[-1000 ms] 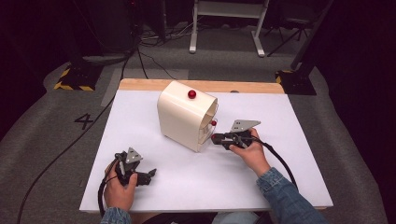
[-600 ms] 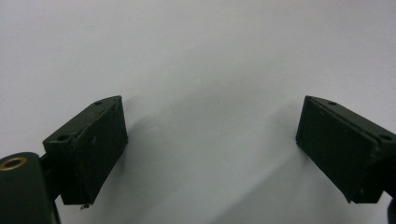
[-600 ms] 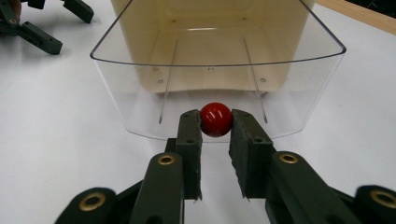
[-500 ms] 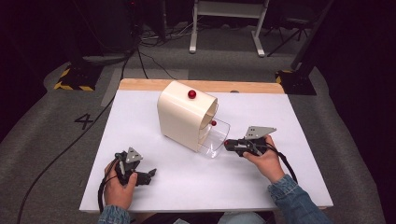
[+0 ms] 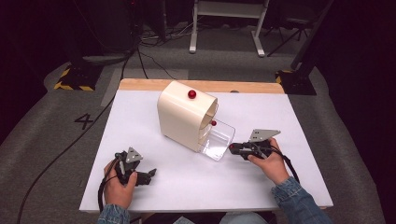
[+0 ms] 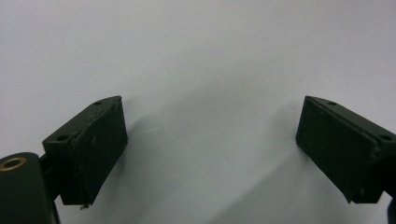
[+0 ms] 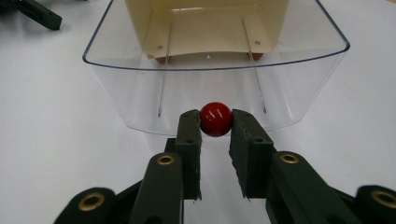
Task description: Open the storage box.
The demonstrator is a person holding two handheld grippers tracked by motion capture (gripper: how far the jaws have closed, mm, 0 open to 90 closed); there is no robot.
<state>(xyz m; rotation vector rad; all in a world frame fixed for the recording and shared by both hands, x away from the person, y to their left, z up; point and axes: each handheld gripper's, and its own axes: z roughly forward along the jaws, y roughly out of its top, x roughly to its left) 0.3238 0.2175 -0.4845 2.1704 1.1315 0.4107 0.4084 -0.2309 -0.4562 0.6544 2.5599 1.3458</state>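
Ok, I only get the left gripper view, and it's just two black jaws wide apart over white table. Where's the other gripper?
Observer: The right gripper is at the front of a clear drawer, its jaws shut on the red knob there.
Operator: What's the drawer part of?
Observer: A cream box in the middle of the table; the drawer stands partway out of it.
Operator: Is there anything in the drawer?
Observer: The right gripper view looks straight through its clear wall, and I see nothing inside.
Operator: Any more knobs?
Observer: Yes, a second red knob sits on top of the box.
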